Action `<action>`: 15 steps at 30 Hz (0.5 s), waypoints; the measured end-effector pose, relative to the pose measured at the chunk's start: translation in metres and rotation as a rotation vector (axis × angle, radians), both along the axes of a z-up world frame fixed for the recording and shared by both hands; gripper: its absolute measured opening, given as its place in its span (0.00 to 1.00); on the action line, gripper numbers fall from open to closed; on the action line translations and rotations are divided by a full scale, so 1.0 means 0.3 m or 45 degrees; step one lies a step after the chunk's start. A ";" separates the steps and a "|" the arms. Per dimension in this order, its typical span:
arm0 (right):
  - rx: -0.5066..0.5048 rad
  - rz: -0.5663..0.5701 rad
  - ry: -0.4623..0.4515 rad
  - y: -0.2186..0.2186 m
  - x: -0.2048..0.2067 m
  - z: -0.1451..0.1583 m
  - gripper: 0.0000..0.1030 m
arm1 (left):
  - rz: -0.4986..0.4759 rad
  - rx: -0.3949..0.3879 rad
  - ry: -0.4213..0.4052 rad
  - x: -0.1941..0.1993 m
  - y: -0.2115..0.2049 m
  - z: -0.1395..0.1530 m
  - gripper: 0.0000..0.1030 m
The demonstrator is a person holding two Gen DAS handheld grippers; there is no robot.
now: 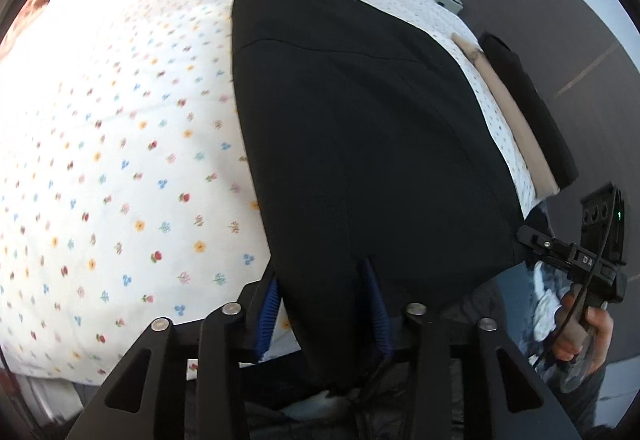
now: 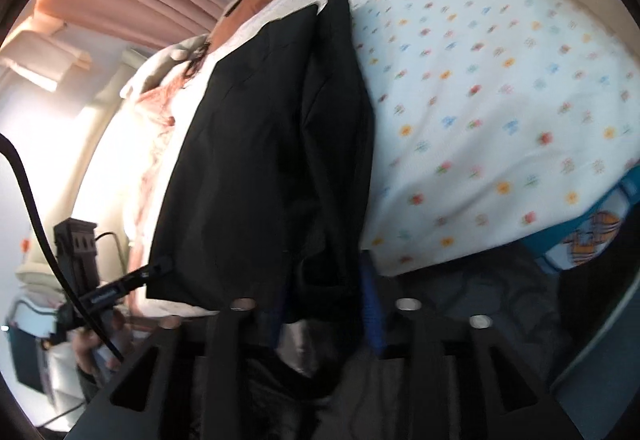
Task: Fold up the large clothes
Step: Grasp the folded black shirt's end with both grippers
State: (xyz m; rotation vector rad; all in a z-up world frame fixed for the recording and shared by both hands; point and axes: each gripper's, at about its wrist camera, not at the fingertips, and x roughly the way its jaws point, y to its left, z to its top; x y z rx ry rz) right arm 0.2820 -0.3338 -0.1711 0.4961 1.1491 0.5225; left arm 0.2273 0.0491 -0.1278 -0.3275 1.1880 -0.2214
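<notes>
both wrist views look close along the bed (image 1: 120, 160), sharing the black garment (image 1: 360, 120).

The large black garment (image 1: 360, 144) is matt, smooth woven cloth with fine seams. Beneath it, the white flower-print bed cover (image 1: 120, 144) looks like dimpled, textured cotton. The left gripper (image 1: 324, 304) is matt black plastic with shiny metal bolts and ribbed blue pads (image 1: 271, 304).

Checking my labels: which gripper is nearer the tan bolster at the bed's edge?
Right. The right gripper grips the black garment at its corner, just below the tan bolster. The left gripper grips the hem farther away.
</notes>
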 end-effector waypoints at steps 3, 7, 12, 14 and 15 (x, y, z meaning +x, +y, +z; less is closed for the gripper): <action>-0.002 -0.062 -0.074 -0.046 0.037 0.049 0.75 | 0.069 -0.038 -0.055 0.019 0.042 0.024 0.62; 0.037 -0.099 -0.092 -0.077 0.108 0.067 0.85 | 0.150 -0.088 -0.099 0.077 0.101 0.041 0.75; 0.035 -0.085 -0.104 -0.042 0.216 0.083 0.85 | 0.200 -0.103 -0.090 0.175 0.137 0.023 0.75; 0.050 -0.080 -0.135 -0.020 0.251 0.096 0.85 | 0.217 -0.103 -0.089 0.198 0.135 0.010 0.75; 0.053 -0.083 -0.148 -0.010 0.275 0.104 0.85 | 0.221 -0.107 -0.089 0.215 0.143 0.007 0.75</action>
